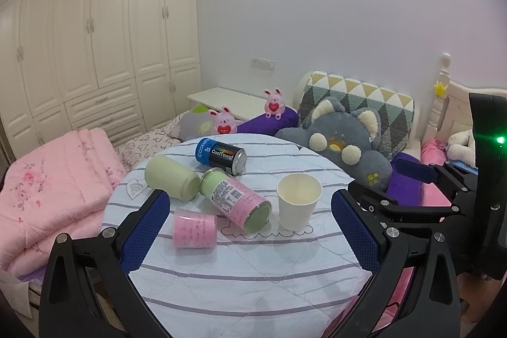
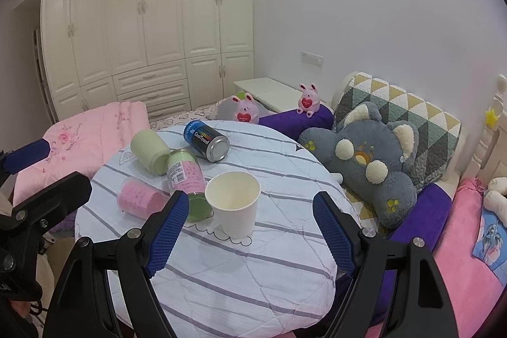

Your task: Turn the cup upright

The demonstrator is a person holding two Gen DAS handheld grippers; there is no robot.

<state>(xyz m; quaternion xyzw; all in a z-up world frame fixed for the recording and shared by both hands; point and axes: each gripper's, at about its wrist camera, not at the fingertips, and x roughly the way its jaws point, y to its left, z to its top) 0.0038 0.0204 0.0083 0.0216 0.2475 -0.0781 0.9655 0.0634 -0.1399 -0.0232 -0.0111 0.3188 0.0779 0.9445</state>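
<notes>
A white paper cup [image 1: 298, 201] stands upright, mouth up, on the round table with a striped cloth [image 1: 240, 281]. It also shows in the right wrist view [image 2: 234, 204]. My left gripper [image 1: 250, 230] is open and empty, held back from the cup, which sits between and beyond its fingers. My right gripper [image 2: 248, 230] is open and empty, with the cup just beyond its fingertips, nearer the left finger [image 2: 168, 230]. The right gripper also appears at the right edge of the left wrist view [image 1: 421, 179].
Several containers lie on their sides left of the cup: a pink-and-green tube [image 1: 236, 200], a pale green one [image 1: 169, 178], a pink one [image 1: 195, 228] and a blue-black CoolTowel can [image 1: 221, 156]. A grey plush [image 1: 345, 144], pillows and a pink quilt [image 1: 50, 189] surround the table.
</notes>
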